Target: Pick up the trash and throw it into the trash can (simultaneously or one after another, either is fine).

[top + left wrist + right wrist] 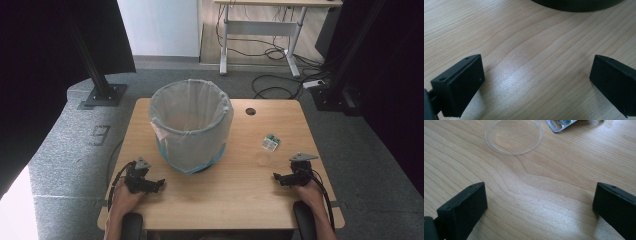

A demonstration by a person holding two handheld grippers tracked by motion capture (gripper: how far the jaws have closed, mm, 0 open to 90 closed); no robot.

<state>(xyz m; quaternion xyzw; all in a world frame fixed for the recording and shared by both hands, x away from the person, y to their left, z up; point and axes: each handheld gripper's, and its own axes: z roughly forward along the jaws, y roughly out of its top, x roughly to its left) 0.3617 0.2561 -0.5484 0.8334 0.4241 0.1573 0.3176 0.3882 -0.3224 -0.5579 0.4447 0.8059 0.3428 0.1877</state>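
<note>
Pale wooden table point(240, 185) carries a clear round plastic cup point(513, 135), lying beside a silver blister pack point(560, 125); both grippers' jaws gape wide, empty.

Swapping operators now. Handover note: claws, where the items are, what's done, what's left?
Left claw: open, empty, resting near the table's front-left, beside the lined bin.
Right claw: open, empty, front-right, pointing toward the clear plastic cup.
The cup sits on the table just ahead of the right claw; the blister pack lies flat just past it. Both are apart from the bin.
Done: nothing visibly moved into the bin; its inside can't be fully seen.
Left: likely pick up the cup and pack and drop them in the bin.
</note>
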